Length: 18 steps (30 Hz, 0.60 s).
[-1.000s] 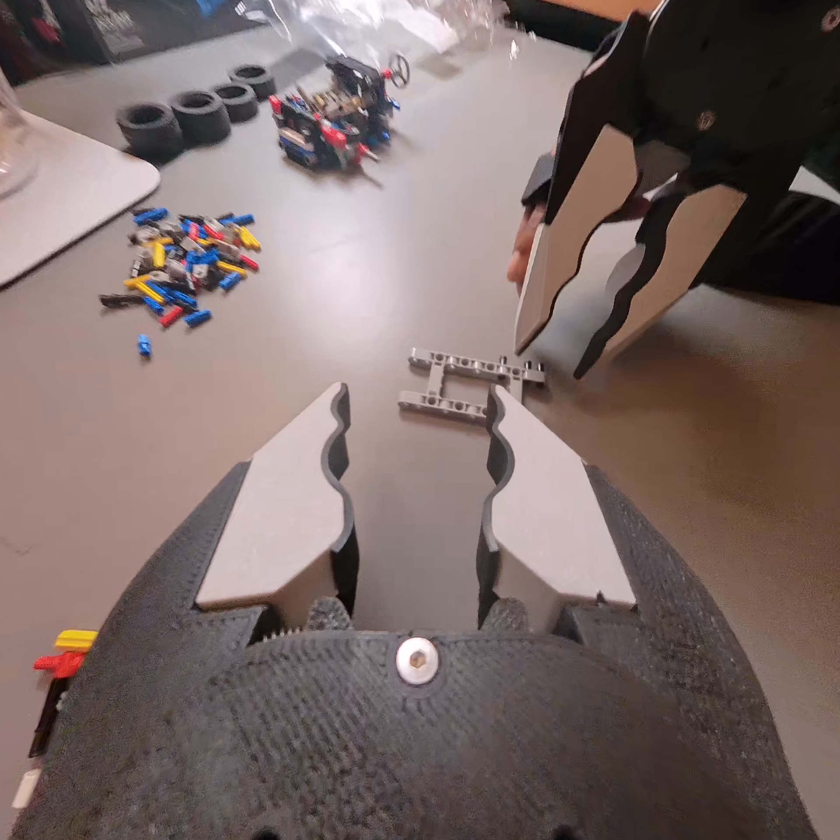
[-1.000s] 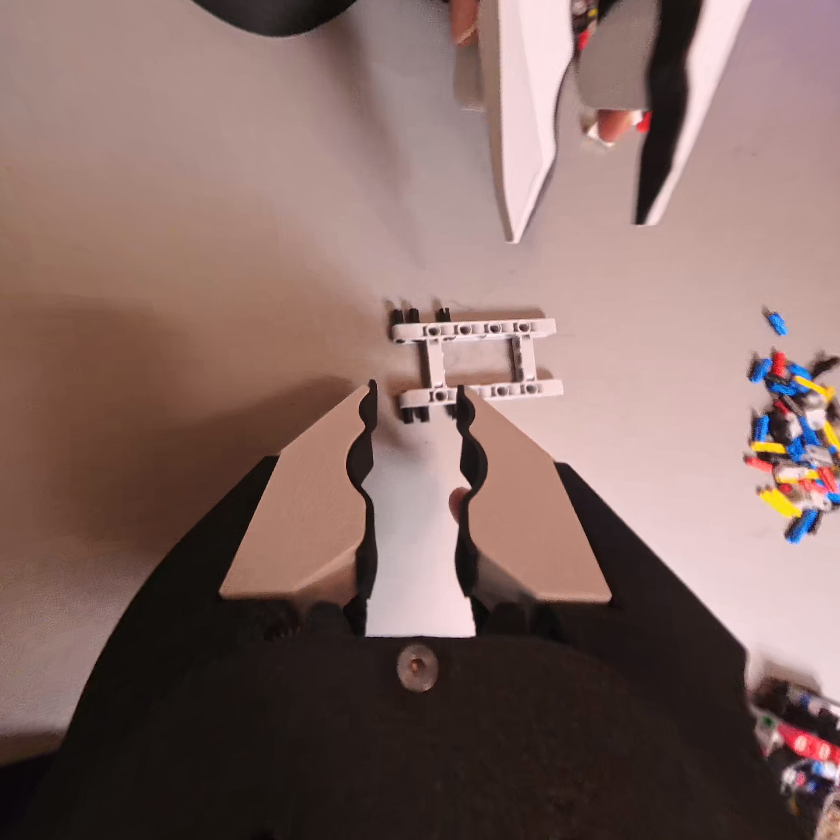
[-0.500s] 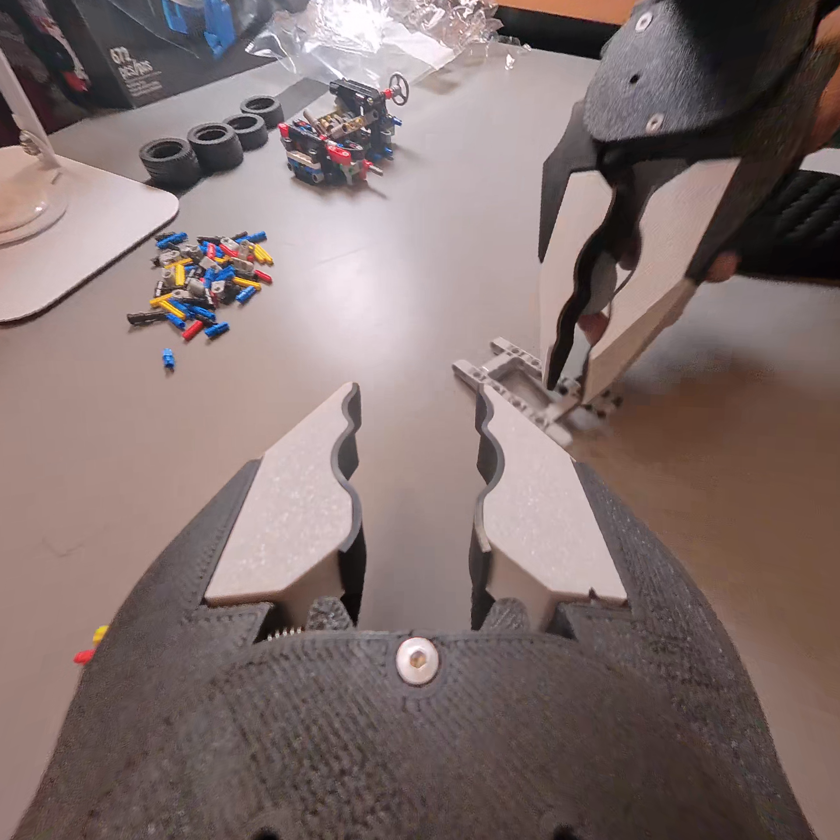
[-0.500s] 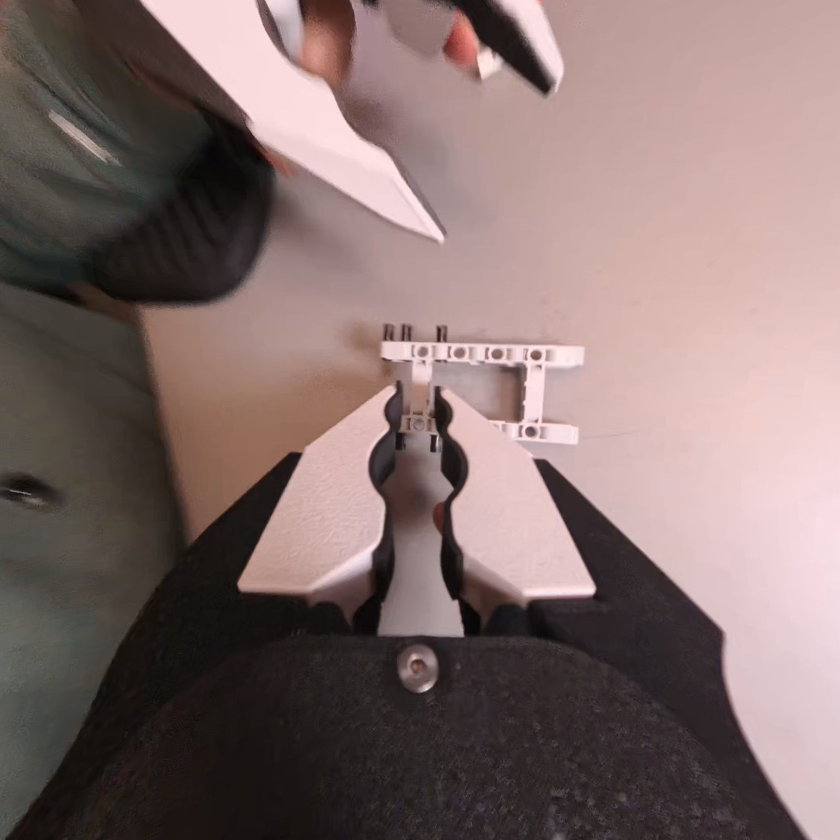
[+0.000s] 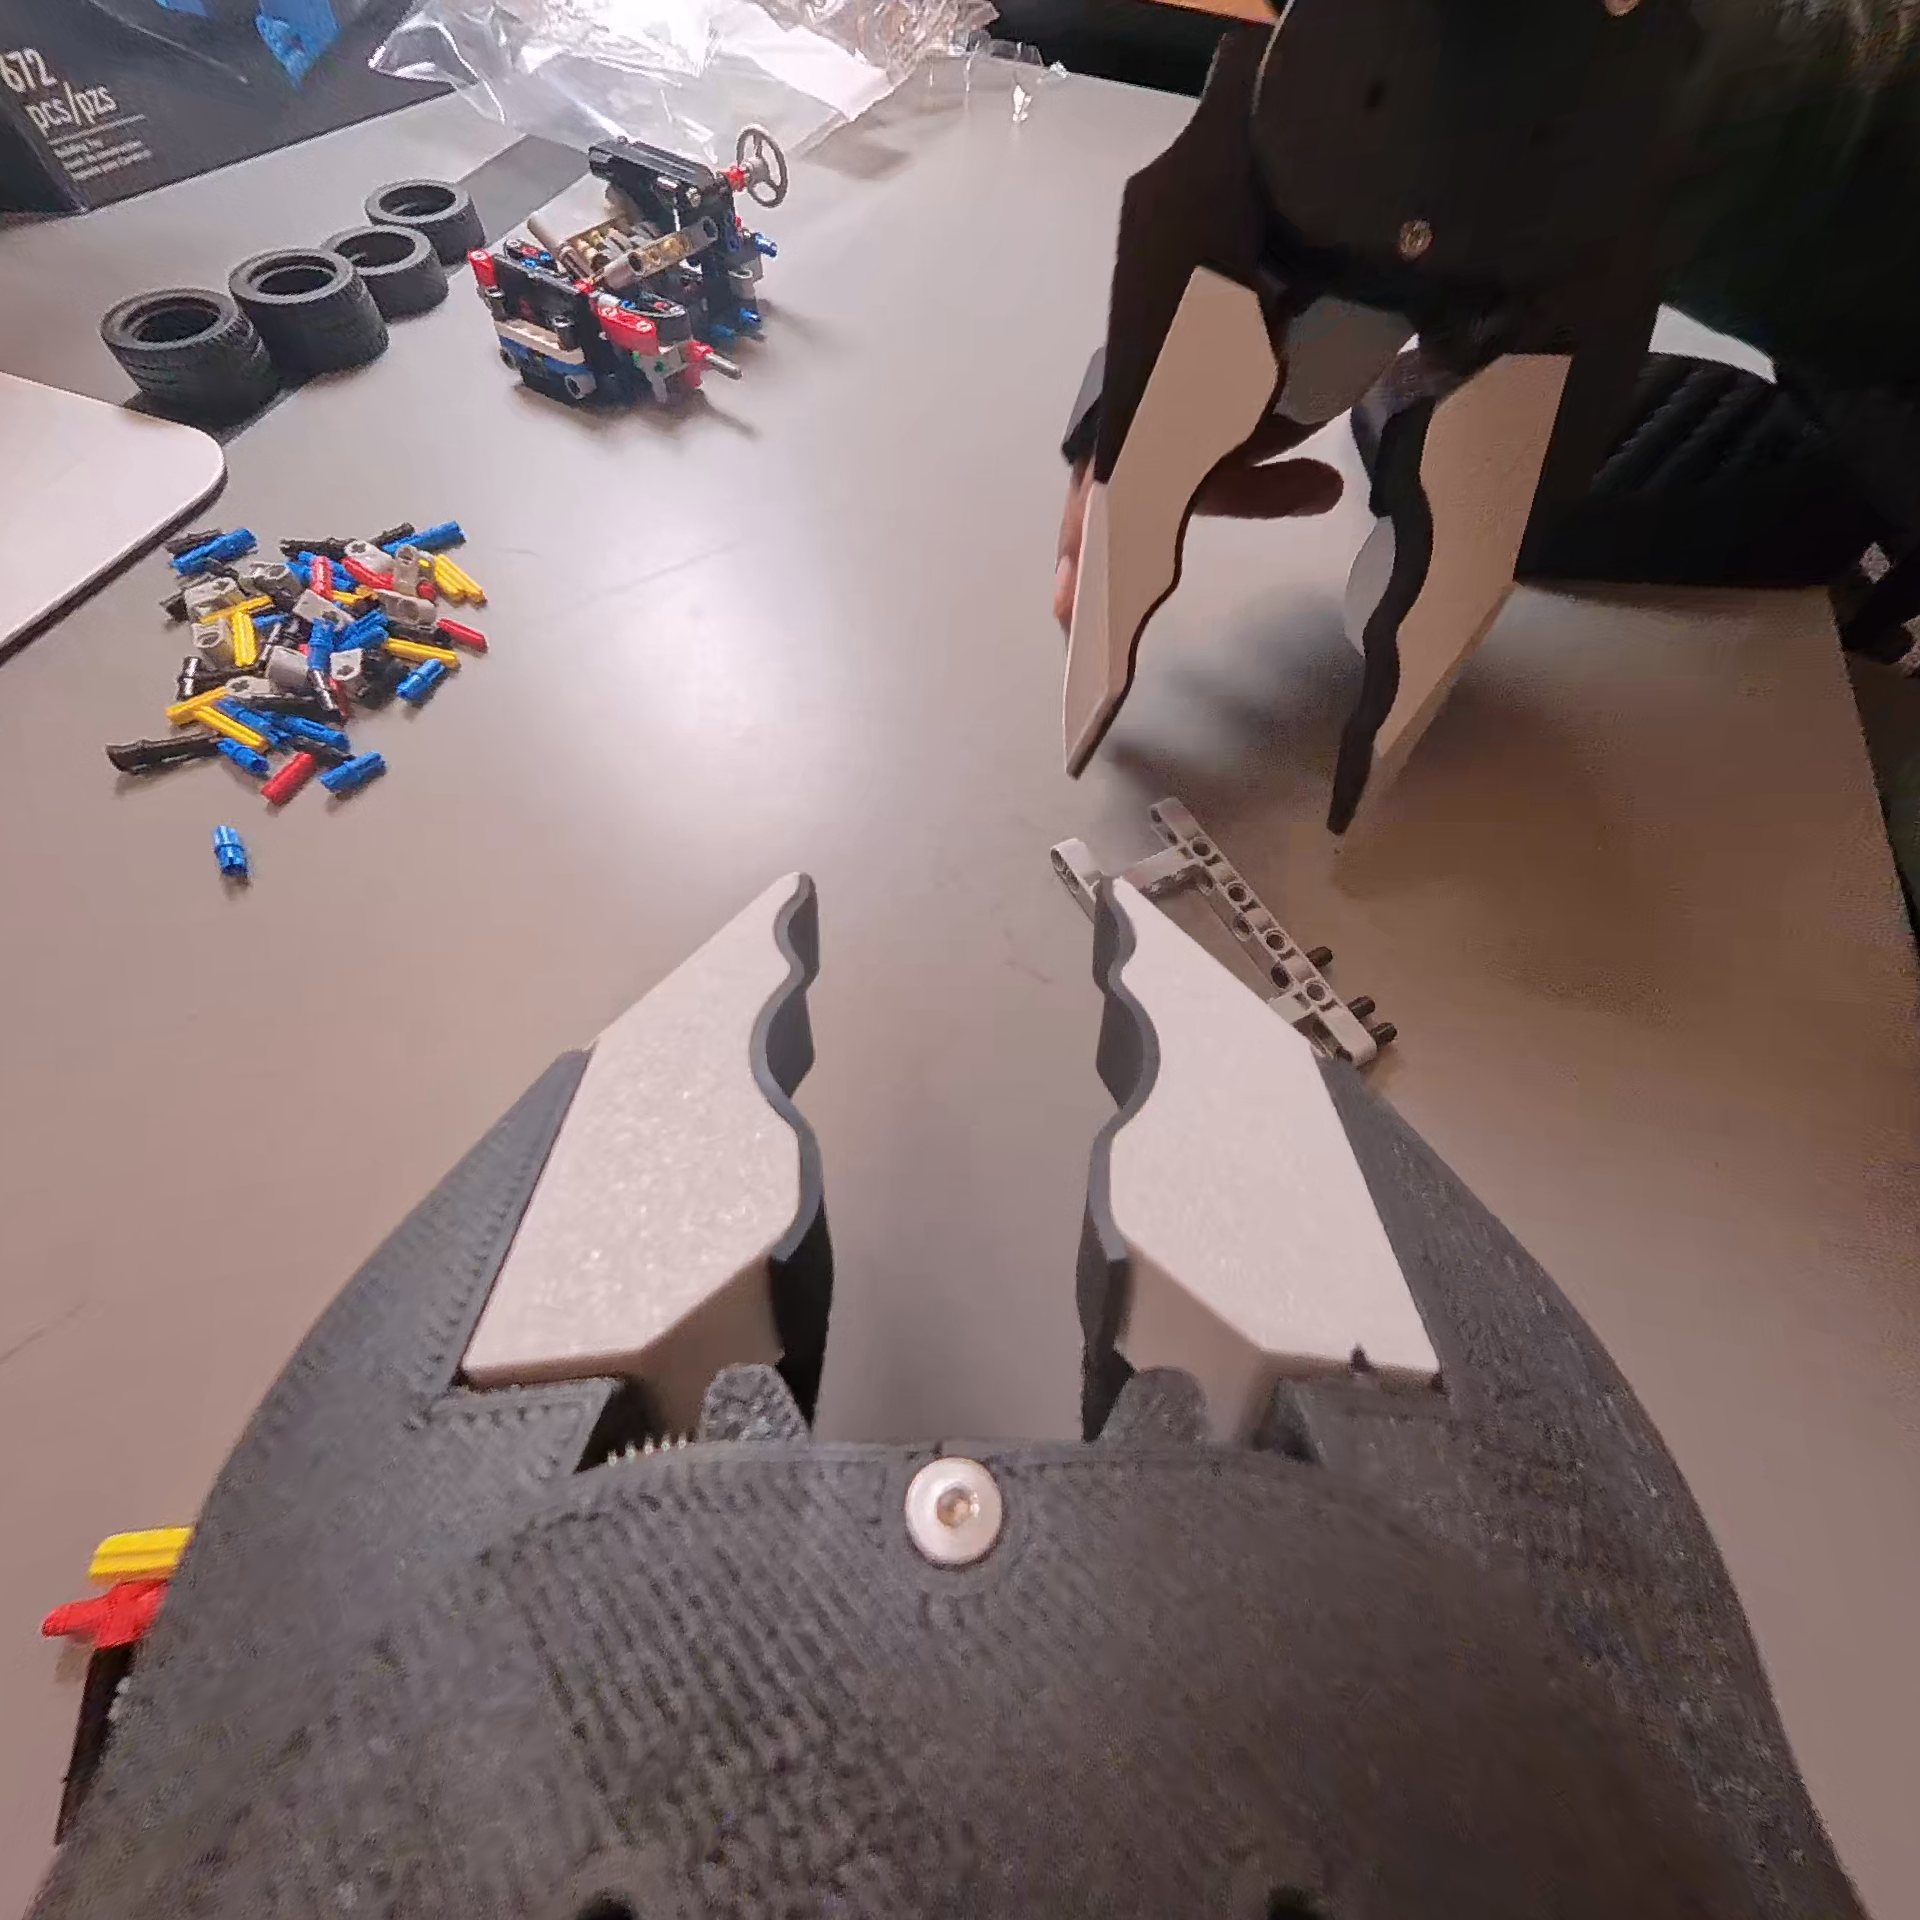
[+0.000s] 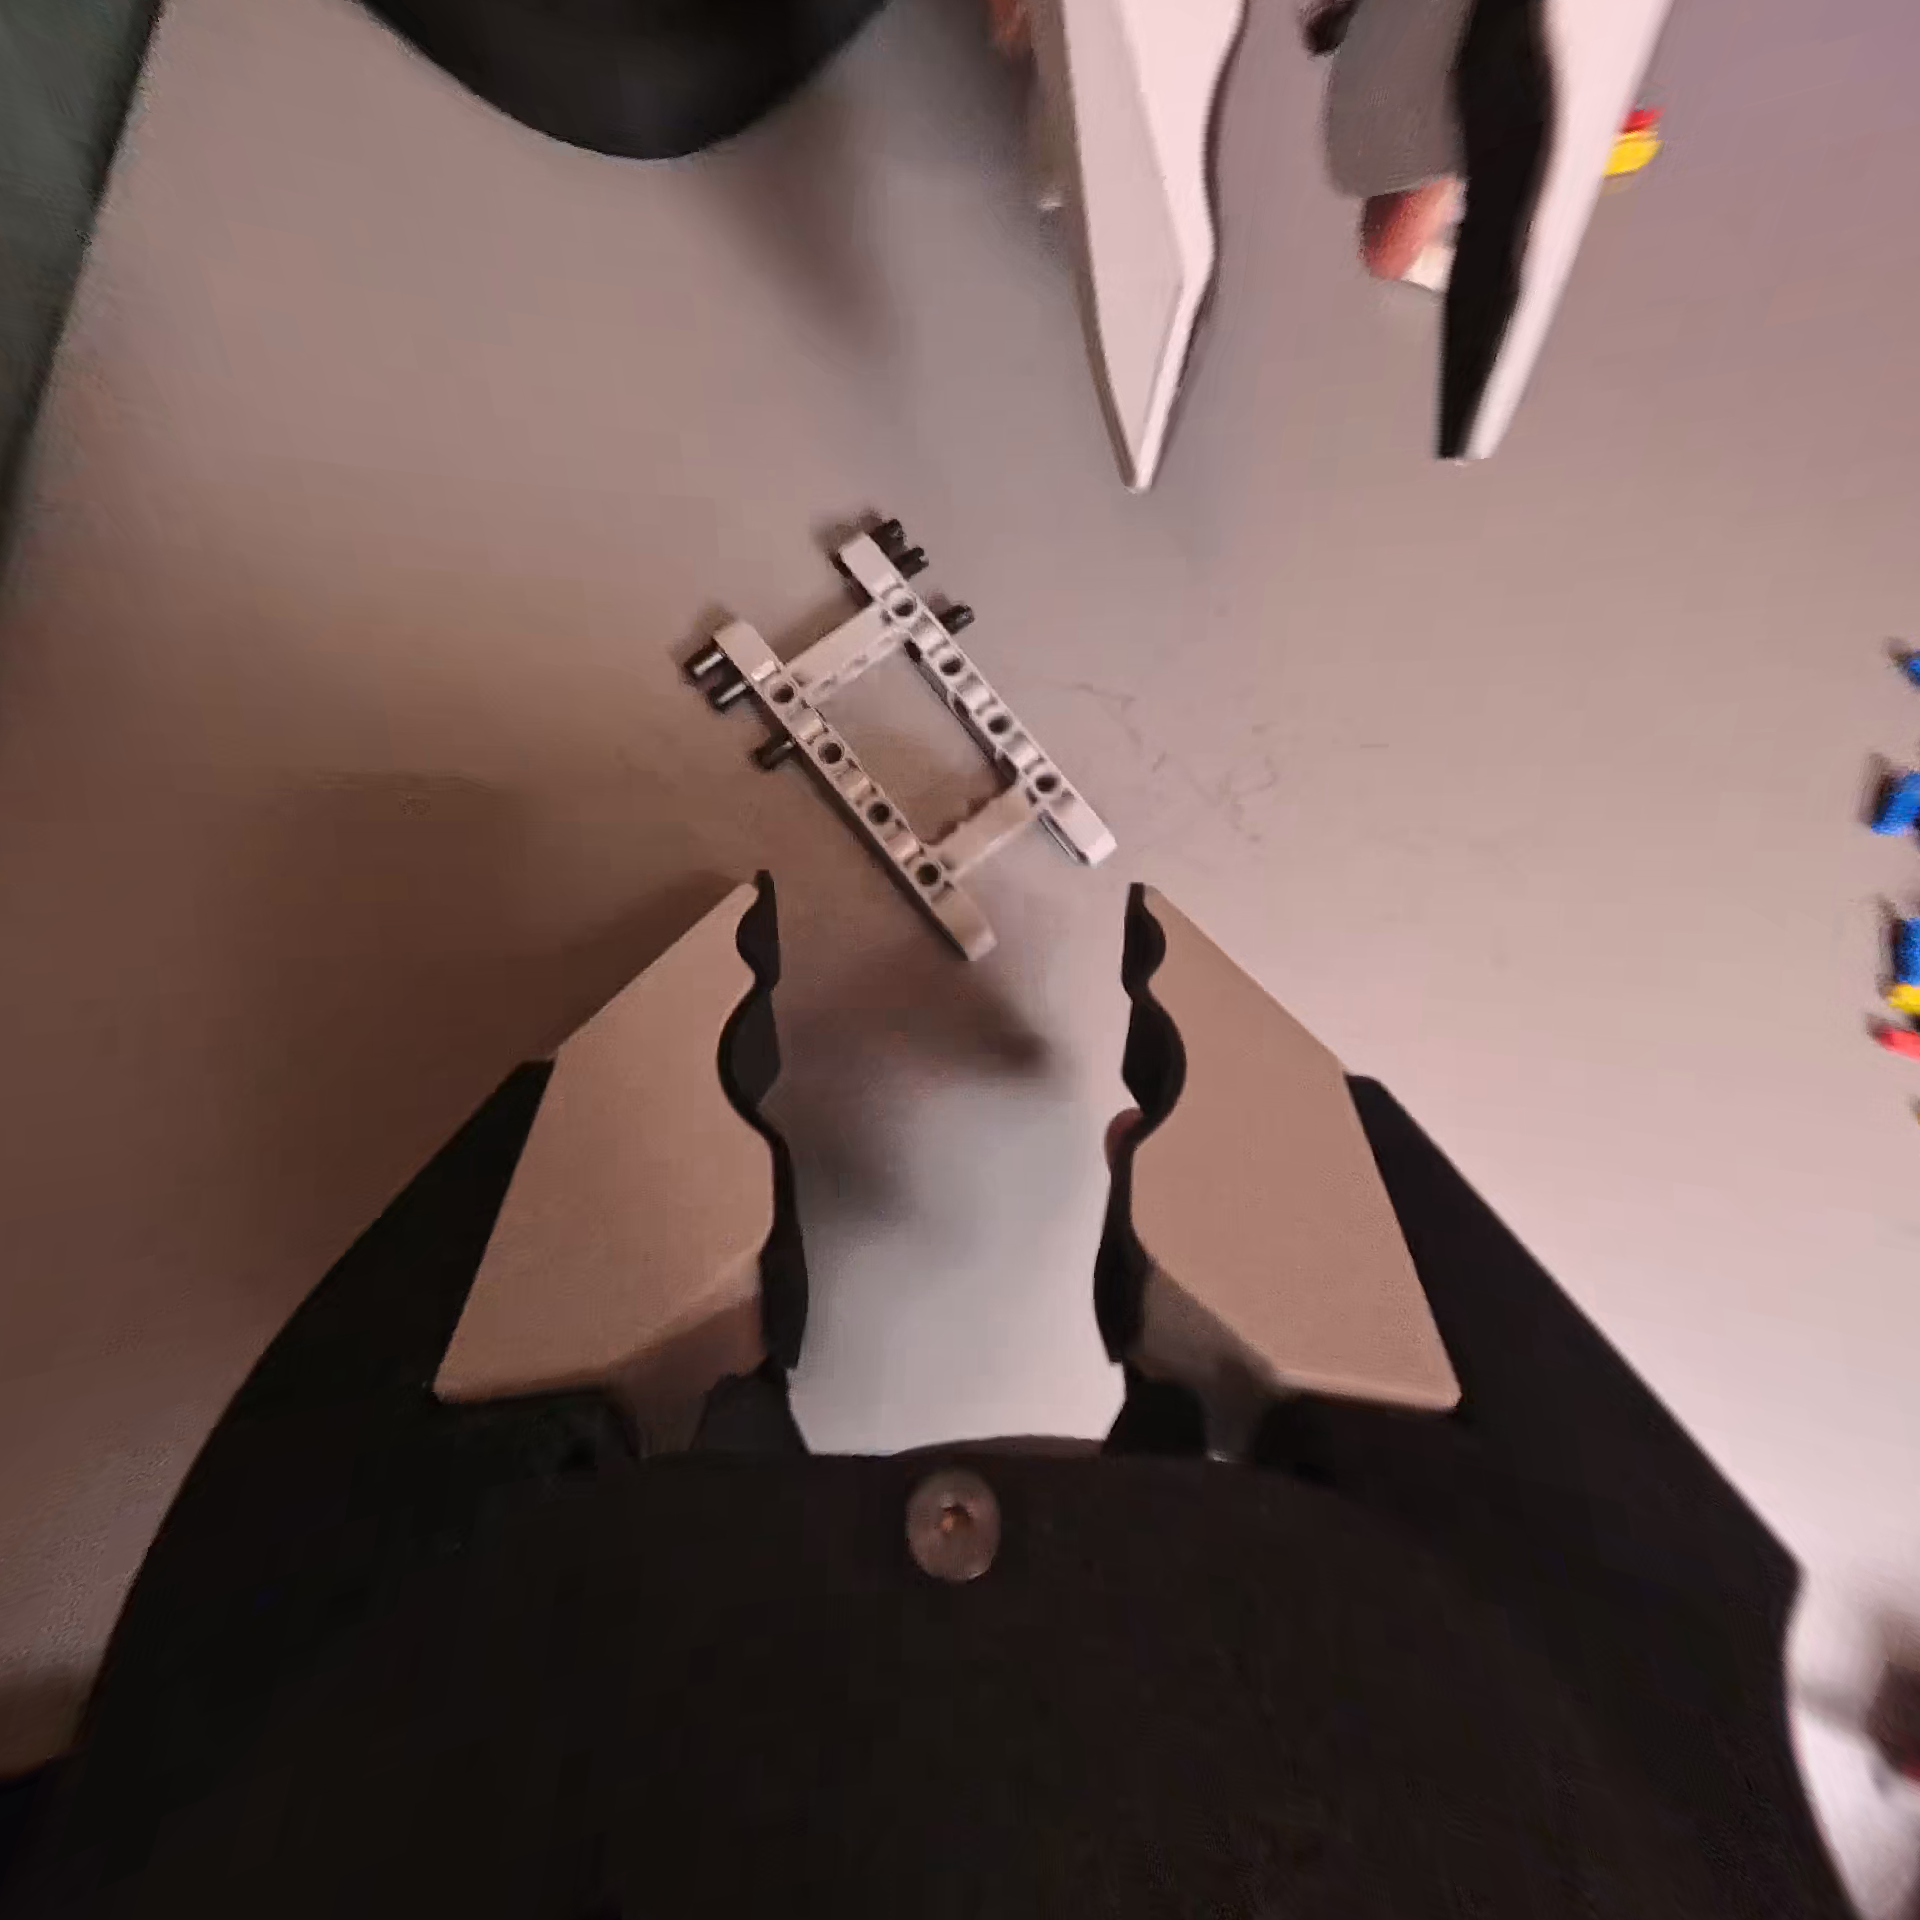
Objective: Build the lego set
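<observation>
Our right gripper (image 6: 948, 894) hangs with its jaws spread and empty; the light grey ladder-shaped lego frame with black pins (image 6: 902, 743) lies flat on the grey table (image 6: 416, 520) just beyond its tips. Our left gripper (image 5: 951, 899), jaws likewise apart, holds nothing, the frame just beside its right finger. Farther off lie a heap of small coloured lego pieces (image 5: 312, 644), a part-built lego vehicle (image 5: 634, 286) and four black rubber tyres (image 5: 296, 286).

Grey beam frame (image 6: 902, 744) with black pins, lying flat, askew on table
</observation>
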Each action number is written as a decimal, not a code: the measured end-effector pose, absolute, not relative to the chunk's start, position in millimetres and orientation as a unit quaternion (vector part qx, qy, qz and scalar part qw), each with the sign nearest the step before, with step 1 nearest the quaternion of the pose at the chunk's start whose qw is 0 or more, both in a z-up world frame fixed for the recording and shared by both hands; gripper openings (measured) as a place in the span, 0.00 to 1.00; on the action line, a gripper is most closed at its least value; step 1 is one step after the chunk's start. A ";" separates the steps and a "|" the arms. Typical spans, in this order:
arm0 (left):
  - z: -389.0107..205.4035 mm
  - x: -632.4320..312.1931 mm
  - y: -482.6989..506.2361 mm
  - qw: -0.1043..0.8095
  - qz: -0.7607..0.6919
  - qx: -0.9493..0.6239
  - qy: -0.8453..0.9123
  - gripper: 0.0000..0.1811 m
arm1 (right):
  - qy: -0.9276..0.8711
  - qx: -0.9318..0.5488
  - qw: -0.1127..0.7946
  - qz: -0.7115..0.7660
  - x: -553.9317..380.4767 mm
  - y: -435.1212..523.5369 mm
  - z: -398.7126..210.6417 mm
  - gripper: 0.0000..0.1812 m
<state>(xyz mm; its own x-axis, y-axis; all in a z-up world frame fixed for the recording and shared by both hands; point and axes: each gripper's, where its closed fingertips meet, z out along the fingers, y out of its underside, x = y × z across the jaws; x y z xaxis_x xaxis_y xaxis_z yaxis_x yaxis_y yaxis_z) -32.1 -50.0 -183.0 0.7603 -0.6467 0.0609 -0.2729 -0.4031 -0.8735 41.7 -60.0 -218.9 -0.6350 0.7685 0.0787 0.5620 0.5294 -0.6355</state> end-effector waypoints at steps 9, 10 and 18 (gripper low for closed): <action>-190.2 -34.0 -49.6 0.465 -0.197 -0.815 0.283 0.31 | -0.889 -0.346 0.118 0.275 22.1 -69.4 -236.5 0.28; -190.9 -34.3 -49.5 0.463 -0.196 -0.816 0.284 0.31 | -0.887 -0.352 0.122 0.274 23.3 -69.0 -236.7 0.28; -191.4 -35.8 -49.3 0.461 -0.192 -0.819 0.283 0.30 | -0.846 -0.418 0.190 0.270 43.2 -54.9 -230.7 0.26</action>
